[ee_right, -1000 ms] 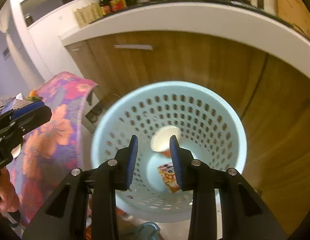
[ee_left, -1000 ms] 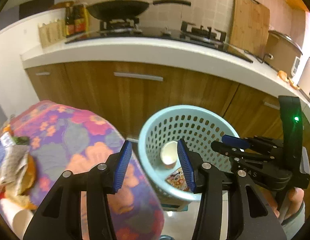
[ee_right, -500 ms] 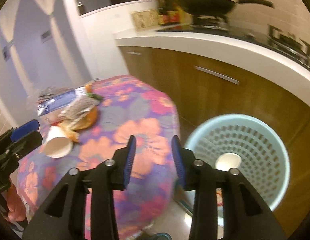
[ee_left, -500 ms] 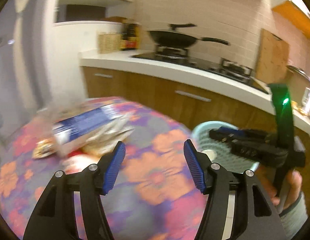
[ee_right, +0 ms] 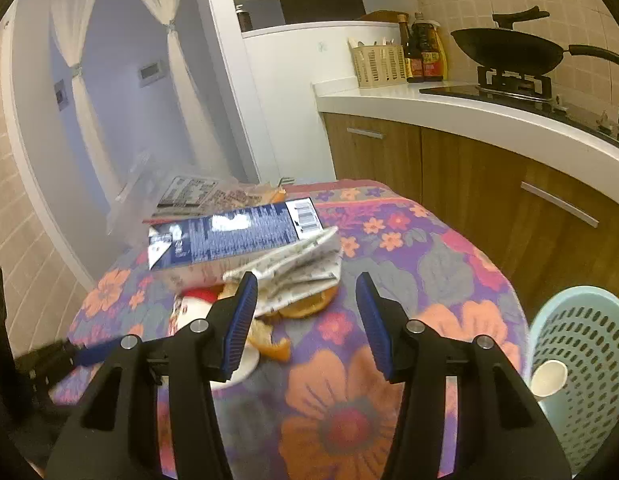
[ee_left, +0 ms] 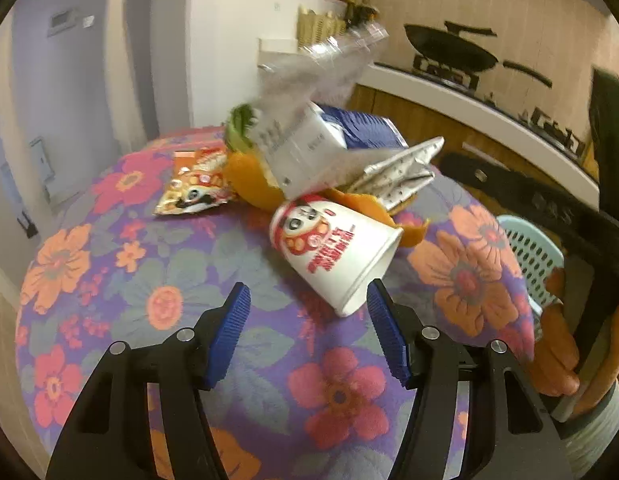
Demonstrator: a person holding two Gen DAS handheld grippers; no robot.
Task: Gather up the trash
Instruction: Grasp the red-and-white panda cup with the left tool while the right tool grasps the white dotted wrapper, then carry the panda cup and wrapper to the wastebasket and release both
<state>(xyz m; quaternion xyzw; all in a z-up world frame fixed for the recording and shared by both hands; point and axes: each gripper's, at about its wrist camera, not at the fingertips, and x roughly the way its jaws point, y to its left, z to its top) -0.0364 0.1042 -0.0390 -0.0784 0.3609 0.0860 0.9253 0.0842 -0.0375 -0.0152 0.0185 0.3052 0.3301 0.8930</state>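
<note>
Left gripper [ee_left: 307,332] jaws apart, empty, above the table [ee_left: 109,280]. Right gripper [ee_right: 305,320] jaws opening, nothing between them. Trash pile [ee_left: 309,168] mid-table; paper cup [ee_left: 337,252] on its side beside it; basket [ee_right: 585,368] off the table's right edge.

The tabletop [ee_left: 109,280] wears a purple cloth printed with big orange, pink and grey flowers. The cup [ee_left: 337,252] is white with a red panda print and red lettering. The peel [ee_right: 305,308] is orange. The carton [ee_right: 237,236] is dark blue and white. The basket [ee_right: 581,364] is pale blue with rows of holes. Both tools have black frames and blue ribbed pads [ee_left: 229,332].
</note>
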